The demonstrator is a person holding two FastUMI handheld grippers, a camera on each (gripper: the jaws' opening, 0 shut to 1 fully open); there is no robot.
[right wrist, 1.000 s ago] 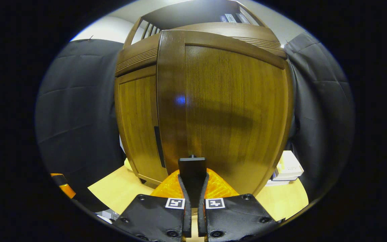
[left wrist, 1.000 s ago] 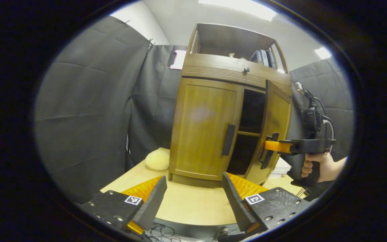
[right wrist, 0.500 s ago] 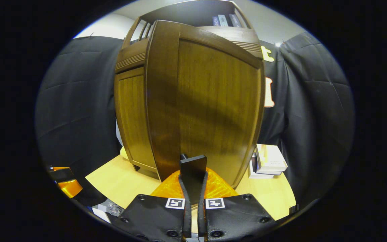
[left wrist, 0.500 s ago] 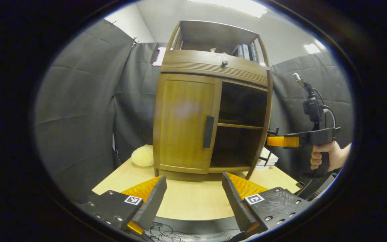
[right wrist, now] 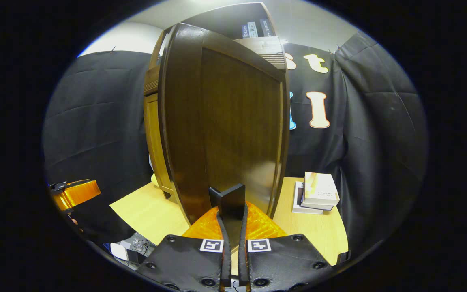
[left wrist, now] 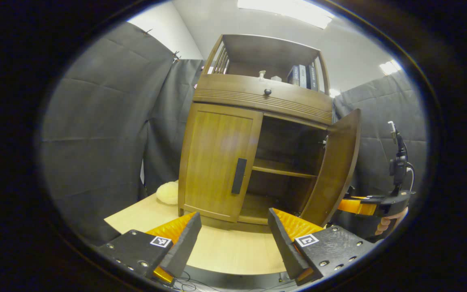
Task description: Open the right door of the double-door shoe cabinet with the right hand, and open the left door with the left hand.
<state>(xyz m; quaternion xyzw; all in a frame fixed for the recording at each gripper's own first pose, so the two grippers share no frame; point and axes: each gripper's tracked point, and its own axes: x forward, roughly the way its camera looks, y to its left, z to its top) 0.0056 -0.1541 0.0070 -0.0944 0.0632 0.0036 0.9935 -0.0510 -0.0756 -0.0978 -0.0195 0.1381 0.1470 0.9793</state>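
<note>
The wooden shoe cabinet (left wrist: 258, 99) stands on a light table. Its left door (left wrist: 215, 158) is closed, with a black vertical handle (left wrist: 239, 176). My left gripper (left wrist: 234, 215) hovers open in front of and below that handle, with nothing between its fingers. The right door (left wrist: 335, 170) is swung wide open, showing dark shelves inside. In the right gripper view, the right door's outer face (right wrist: 225, 121) stands close ahead. My right gripper (right wrist: 231, 213) is shut on this door's black handle (right wrist: 228, 198). From the left gripper view, the right gripper (left wrist: 351, 205) reaches in behind the open door's edge.
A yellow plush lump (left wrist: 168, 192) lies on the table (left wrist: 233, 251) left of the cabinet. A stack of books (right wrist: 316, 192) sits on the table right of the open door. Books (left wrist: 302, 77) stand on the cabinet's top shelf. Black cloth walls surround the booth.
The right door has swung from partly ajar to wide open, pulled by my right gripper, which moved out to the right and lower. The left gripper stays open and has shifted slightly.
</note>
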